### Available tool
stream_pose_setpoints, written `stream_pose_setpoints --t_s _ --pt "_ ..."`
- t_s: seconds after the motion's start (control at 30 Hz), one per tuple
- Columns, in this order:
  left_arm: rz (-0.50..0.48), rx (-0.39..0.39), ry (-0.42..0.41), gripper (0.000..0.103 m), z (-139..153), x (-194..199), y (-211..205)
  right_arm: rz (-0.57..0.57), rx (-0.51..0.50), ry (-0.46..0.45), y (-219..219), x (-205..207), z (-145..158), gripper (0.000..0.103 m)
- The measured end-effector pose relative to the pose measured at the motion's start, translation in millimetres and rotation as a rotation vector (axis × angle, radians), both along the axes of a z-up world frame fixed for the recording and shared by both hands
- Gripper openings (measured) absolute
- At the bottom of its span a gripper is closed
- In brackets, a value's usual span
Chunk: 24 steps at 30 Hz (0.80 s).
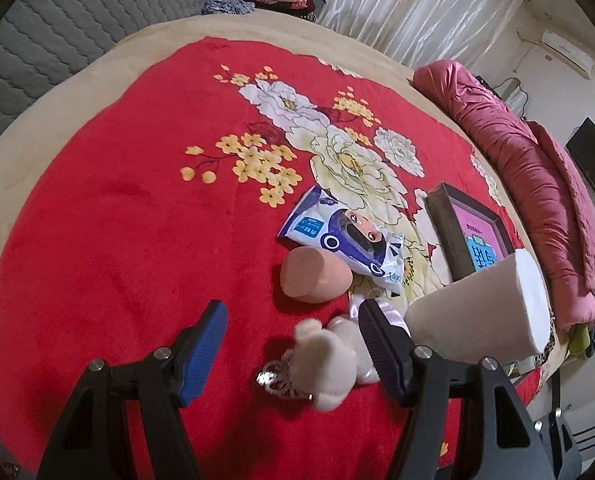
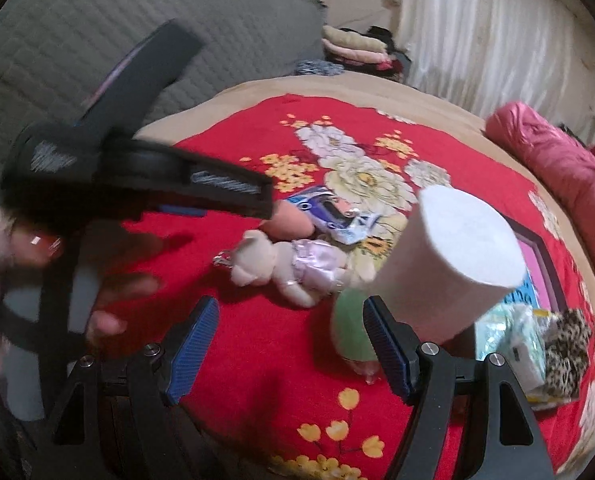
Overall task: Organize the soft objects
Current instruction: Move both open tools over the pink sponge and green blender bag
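A small cream teddy bear (image 1: 329, 364) in a pink dress, with a silver keychain, lies on the red flowered blanket (image 1: 117, 240). My left gripper (image 1: 293, 344) hangs over it, open, with the bear between the fingers near the right pad and no pad pressing on it. Just beyond lie a peach sponge (image 1: 313, 276) and a wet-wipes packet (image 1: 349, 240). My right gripper (image 2: 289, 340) is open and holds nothing. A green sponge (image 2: 351, 328) lies by its right finger, and the bear (image 2: 285, 268) is farther ahead.
A white foam block (image 2: 449, 256) stands right of the bear, with a framed box (image 1: 469, 232) behind it. Tissue packs (image 2: 509, 340) and a leopard-print item (image 2: 569, 348) lie at right. A pink quilt (image 1: 529, 184) lines the far edge. A person's hand (image 2: 13, 248) is at left.
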<state>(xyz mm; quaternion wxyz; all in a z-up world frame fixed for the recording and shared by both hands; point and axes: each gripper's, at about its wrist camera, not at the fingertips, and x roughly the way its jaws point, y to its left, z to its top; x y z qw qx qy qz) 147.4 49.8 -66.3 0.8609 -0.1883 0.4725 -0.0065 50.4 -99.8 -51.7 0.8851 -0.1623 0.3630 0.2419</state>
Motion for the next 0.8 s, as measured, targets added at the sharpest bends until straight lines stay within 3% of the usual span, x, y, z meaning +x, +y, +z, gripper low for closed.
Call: stream_pose_setpoints --t_s 0.2,0.8 --pt "-0.012 -0.041 0.043 0.068 -20 20 -3 0.039 -0.036 0.001 8 -2 -10 0.076" --pt "0.027 -0.140 0.069 0.067 -41 47 2 -0.156 -0.104 0.066 -10 44 -43 0.076"
